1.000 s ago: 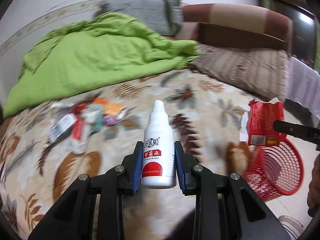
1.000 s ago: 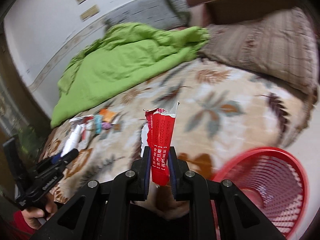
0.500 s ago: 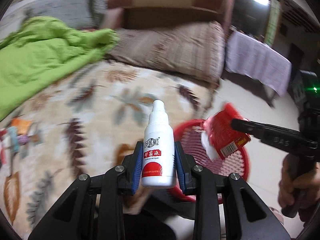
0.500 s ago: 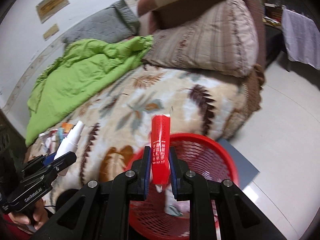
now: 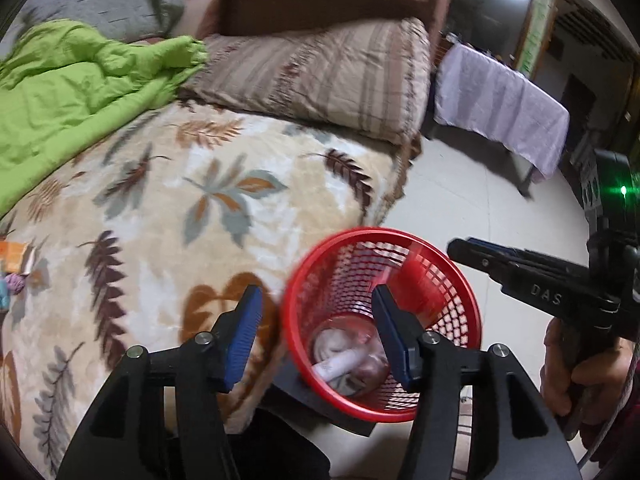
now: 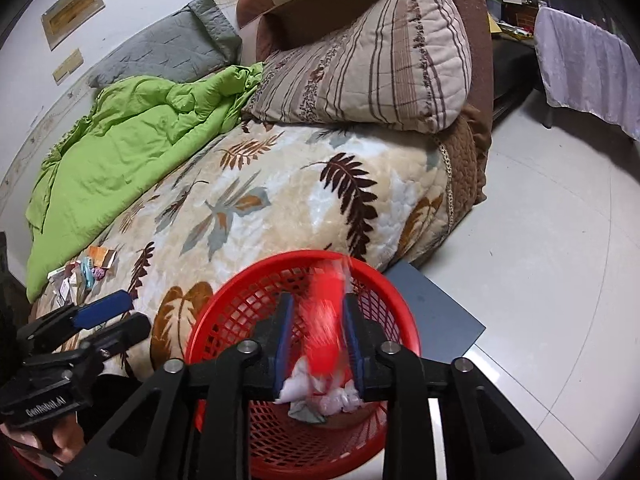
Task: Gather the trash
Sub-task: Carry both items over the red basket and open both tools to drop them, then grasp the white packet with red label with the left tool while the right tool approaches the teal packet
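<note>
A red mesh basket (image 5: 296, 292) (image 6: 224, 300) stands on the floor beside the bed. My left gripper (image 5: 316, 320) hangs over its rim with its jaws opening and nothing between them. The white spray bottle (image 5: 340, 364) lies in the bottom of the basket among crumpled waste. My right gripper (image 6: 318, 304) is above the basket with its jaws opening. The red snack wrapper (image 6: 324, 320) is a blur between them, loose from the pads and dropping. In the left wrist view the right gripper (image 5: 520, 276) reaches in from the right, and the wrapper (image 5: 416, 284) is a red smear inside the basket.
Several small pieces of trash (image 6: 88, 268) lie on the leaf-patterned blanket (image 6: 280, 200). A green quilt (image 6: 140, 140) and a striped pillow (image 6: 360, 68) fill the far side of the bed. A dark mat (image 6: 436, 308) lies under the basket on pale floor tiles. A cloth-covered table (image 5: 500, 108) stands beyond.
Both grippers swung from over the bed to above the basket. The left one let go of the bottle, which now lies in the basket. The right one has loosened the wrapper.
</note>
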The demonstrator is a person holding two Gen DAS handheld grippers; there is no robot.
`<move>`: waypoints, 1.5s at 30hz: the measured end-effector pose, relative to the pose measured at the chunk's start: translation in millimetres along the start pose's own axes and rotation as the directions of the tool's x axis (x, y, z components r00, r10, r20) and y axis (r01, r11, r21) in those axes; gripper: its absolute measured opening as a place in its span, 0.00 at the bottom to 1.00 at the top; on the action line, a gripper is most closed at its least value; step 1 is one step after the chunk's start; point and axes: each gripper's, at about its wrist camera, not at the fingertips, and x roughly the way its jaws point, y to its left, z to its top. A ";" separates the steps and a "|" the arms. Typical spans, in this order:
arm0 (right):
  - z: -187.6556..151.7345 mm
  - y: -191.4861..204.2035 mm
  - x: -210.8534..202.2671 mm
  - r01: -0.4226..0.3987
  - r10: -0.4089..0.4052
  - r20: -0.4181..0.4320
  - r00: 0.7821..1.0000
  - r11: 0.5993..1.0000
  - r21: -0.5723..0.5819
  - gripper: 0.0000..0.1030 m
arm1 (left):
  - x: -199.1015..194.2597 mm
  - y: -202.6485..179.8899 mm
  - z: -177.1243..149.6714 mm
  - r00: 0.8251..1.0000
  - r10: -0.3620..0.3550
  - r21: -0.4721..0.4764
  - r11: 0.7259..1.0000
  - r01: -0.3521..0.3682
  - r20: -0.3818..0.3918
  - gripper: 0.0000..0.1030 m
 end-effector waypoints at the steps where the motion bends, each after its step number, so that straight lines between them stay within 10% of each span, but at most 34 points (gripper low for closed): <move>1: 0.2 3.0 1.4 0.011 -0.011 -0.001 1.000 1.000 -0.010 0.40 | -2.6 4.8 2.2 1.000 0.005 -0.008 1.000 -0.005 0.003 0.54; 22: 1.7 155.1 45.1 -0.259 0.243 -0.091 0.966 0.930 -0.260 0.43 | -73.3 142.4 -23.2 0.969 0.237 -0.260 0.942 -0.212 0.069 0.54; 34: -1.2 242.2 73.2 -0.381 0.341 -0.171 0.924 0.841 -0.383 0.49 | -100.9 315.0 -74.3 0.851 0.517 -0.409 0.760 -0.505 -0.090 0.61; 45: -3.9 282.5 96.1 -0.425 0.360 -0.229 0.904 0.801 -0.422 0.52 | -47.8 390.3 -73.2 0.871 0.461 -0.443 0.753 -0.486 -0.171 0.61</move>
